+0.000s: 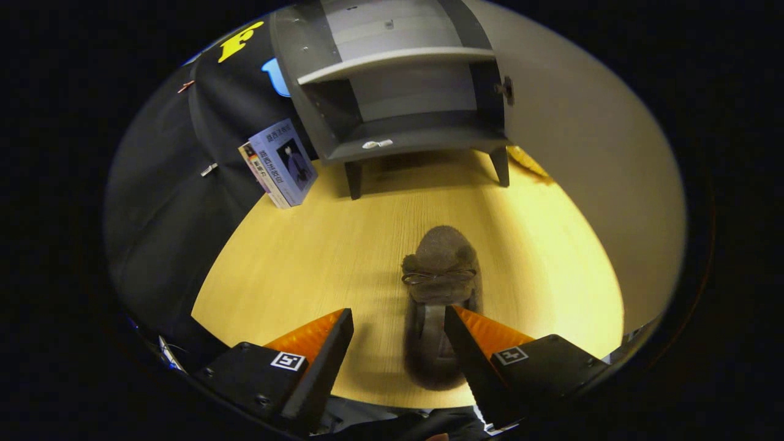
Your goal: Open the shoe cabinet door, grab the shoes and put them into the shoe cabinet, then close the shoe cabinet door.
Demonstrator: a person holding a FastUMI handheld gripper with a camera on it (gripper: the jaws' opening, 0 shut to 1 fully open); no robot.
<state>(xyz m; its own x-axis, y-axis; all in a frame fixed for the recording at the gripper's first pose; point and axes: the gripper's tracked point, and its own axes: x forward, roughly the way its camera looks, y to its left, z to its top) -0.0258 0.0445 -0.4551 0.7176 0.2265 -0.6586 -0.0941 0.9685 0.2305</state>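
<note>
Grey furry shoe (440, 269) lies by the wide-spread gripper (398, 324), cabinet (398, 92) door (582, 153) open; next, likely centre and close on it.

Books (283, 162) lean on the wooden floor (294, 257).

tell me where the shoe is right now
In the gripper view the shoe lies on the wooden floor, its heel between the open gripper fingers, toe toward the open cabinet.
</note>
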